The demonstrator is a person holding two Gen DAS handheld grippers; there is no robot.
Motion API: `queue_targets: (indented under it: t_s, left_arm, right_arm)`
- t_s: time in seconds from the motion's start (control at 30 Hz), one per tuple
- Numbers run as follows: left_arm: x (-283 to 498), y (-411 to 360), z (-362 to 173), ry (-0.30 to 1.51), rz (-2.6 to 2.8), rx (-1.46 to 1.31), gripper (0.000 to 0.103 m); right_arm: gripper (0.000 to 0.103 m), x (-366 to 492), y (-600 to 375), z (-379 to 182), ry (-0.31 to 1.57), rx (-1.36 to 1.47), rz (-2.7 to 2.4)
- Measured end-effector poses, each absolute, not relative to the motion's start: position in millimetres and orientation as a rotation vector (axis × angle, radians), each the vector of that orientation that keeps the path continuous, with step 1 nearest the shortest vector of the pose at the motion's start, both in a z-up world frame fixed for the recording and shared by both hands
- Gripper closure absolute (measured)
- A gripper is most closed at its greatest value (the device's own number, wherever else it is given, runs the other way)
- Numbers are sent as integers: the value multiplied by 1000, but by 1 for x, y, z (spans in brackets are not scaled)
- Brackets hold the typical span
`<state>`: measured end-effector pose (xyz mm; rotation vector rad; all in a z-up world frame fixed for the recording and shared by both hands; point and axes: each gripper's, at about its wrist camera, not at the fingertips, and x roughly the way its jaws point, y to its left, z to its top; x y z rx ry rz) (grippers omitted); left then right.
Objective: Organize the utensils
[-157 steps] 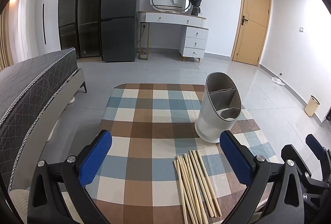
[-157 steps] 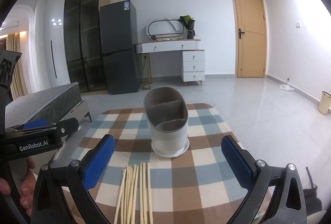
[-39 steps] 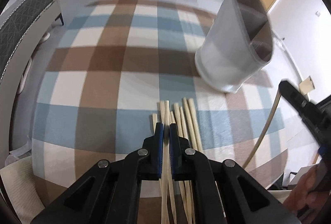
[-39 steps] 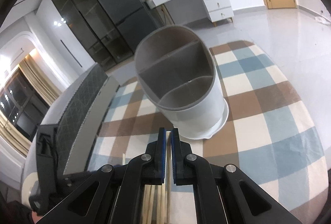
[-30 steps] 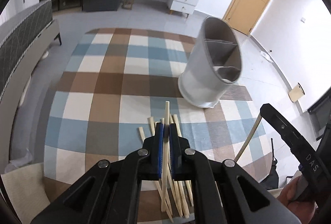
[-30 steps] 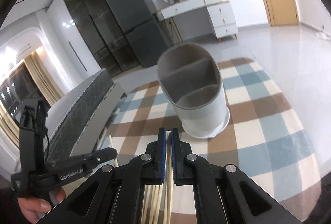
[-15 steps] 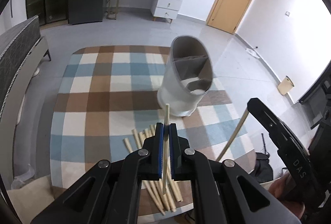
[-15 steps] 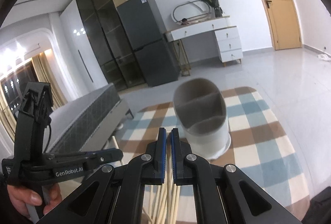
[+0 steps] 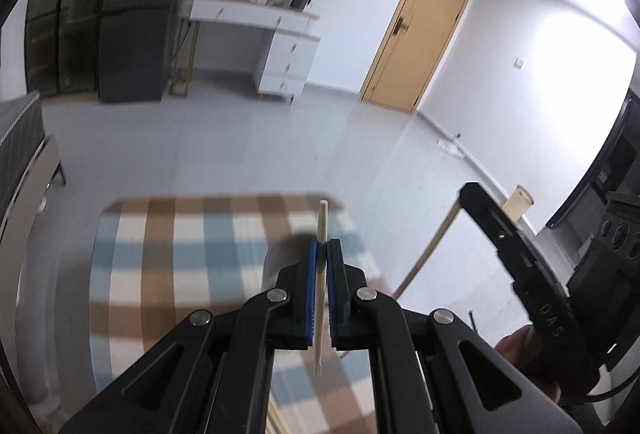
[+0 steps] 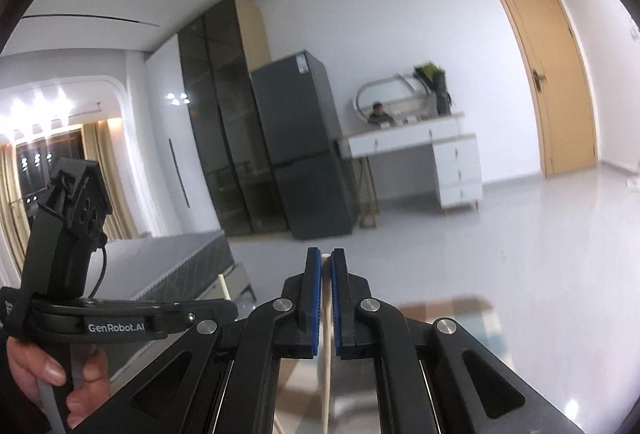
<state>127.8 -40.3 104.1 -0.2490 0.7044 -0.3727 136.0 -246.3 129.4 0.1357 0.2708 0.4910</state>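
My left gripper [image 9: 323, 248] is shut on a pale wooden chopstick [image 9: 321, 286] and holds it upright, high above the checked tablecloth [image 9: 176, 258]. The grey utensil holder [image 9: 276, 262] is blurred and mostly hidden behind the left jaws. My right gripper [image 10: 326, 258] is shut on another chopstick [image 10: 326, 374], also upright; that chopstick shows in the left wrist view [image 9: 430, 250] beside the right gripper's body [image 9: 520, 266]. The left gripper's body [image 10: 80, 274] shows at left in the right wrist view. The loose chopsticks on the table are out of sight.
A grey bed [image 10: 160, 266] stands left of the table. A dark fridge [image 10: 304, 149], a white dresser [image 10: 432, 161] and a wooden door [image 10: 552, 73] line the far wall. A small bin [image 9: 518, 201] sits on the floor at right.
Both grippers have risen and tilted up with their chopsticks; the table and holder have dropped low in both views. The loose chopsticks have left the frame.
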Motion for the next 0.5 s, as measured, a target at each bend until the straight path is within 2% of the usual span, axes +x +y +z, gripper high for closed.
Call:
queue_targets:
  t_s: [0.2,0.5]
  left_arm:
    - [168,-40,115,619,-367,-239,102]
    - [204,-40,91,553,-329,-239,102]
  right_arm:
    - [99,181,-230,143,194,60,529]
    - [99,222,-213,113,192,-25,522]
